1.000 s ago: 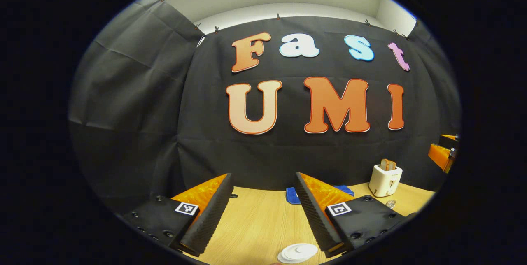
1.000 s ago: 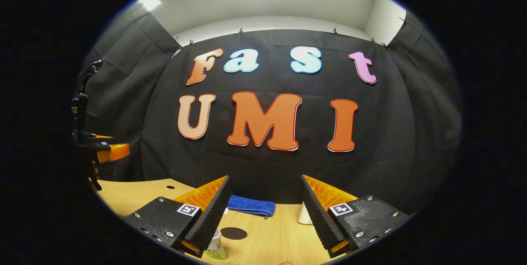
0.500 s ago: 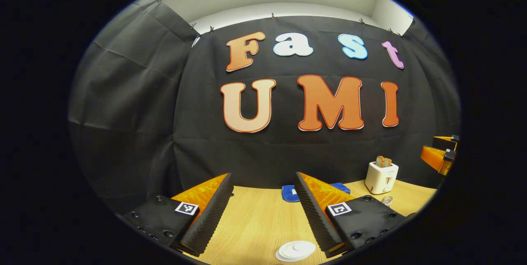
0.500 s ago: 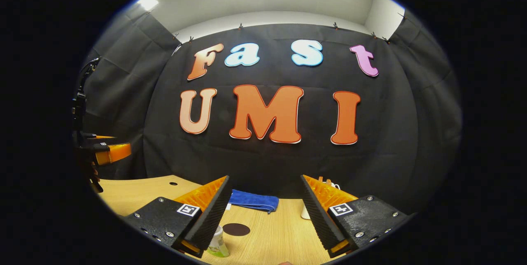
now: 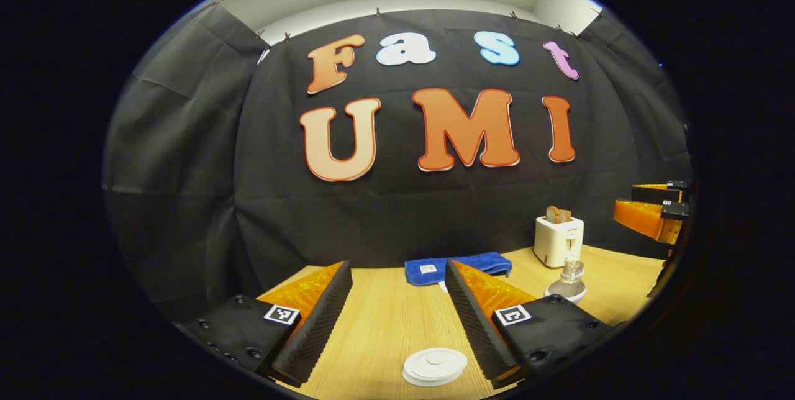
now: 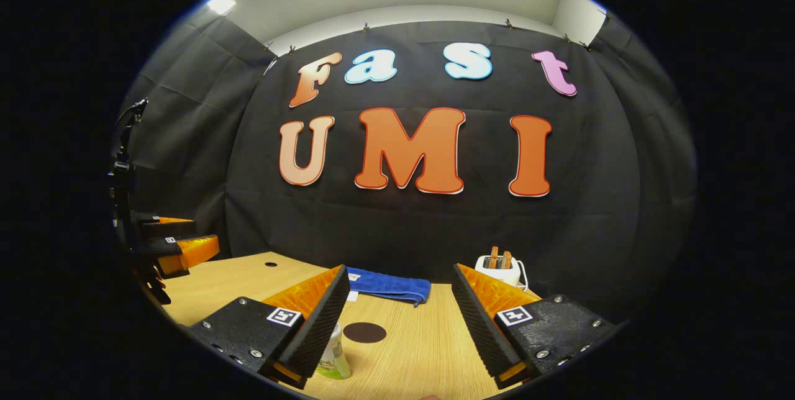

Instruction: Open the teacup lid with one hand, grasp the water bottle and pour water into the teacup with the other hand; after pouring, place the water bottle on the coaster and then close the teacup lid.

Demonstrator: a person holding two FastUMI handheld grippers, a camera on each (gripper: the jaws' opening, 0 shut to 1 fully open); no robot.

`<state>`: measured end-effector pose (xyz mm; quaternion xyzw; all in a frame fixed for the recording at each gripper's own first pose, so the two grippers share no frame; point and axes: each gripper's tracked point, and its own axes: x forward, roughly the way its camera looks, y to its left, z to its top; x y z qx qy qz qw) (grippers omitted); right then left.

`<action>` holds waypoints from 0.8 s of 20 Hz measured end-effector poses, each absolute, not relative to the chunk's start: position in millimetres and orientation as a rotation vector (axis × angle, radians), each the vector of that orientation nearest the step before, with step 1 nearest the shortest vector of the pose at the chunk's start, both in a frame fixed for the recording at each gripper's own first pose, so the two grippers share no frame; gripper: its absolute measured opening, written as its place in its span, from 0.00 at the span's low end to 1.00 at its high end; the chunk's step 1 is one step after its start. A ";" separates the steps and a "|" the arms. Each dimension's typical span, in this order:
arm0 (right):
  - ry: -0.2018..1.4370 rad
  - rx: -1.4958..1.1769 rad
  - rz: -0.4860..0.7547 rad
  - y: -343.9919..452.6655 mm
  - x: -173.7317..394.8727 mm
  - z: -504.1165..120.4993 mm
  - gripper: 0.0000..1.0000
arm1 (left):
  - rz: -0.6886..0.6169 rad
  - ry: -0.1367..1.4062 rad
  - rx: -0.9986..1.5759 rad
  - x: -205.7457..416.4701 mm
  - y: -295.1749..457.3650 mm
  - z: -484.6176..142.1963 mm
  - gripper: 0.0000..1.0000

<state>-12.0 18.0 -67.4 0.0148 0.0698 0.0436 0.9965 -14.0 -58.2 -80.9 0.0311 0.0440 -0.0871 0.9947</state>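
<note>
Two grippers, both w/ jaws spread wide, nothing held; both above the wooden table.

Left gripper view, L to R:
- left gripper: spread, empty.
- white round lid: flat on table, low betw. the fingers, near the right one. Prob. the teacup lid; cup body under it can't be told.
- blue cloth: far edge of table.
- glass bottle on a white dish: just behind the right finger.
- toaster: far right, w/ toast.

Right gripper view, L to R:
- right gripper: spread, empty.
- water bottle: green label, upright, partly hidden behind the left finger.
- coaster: dark disc, just beyond bottle, bare.

Step in hand, est.: approach, nothing grasped yet. Next calls for: left gripper down over lid, pinch and lift; right gripper shifts left so bottle sits betw. fingers, then closes.
</note>
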 end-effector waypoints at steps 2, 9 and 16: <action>0.148 0.026 0.103 21.7 -16.8 -76.4 0.99 | -0.213 0.143 0.046 -16.7 -66.8 -108.6 0.99; 0.190 0.053 0.194 42.7 -32.1 -106.5 0.99 | -0.266 0.249 0.090 -18.4 -82.2 -176.4 0.98; 0.256 0.057 0.229 44.8 -38.5 -137.2 0.99 | -0.316 0.388 0.061 -18.2 -94.3 -234.2 0.81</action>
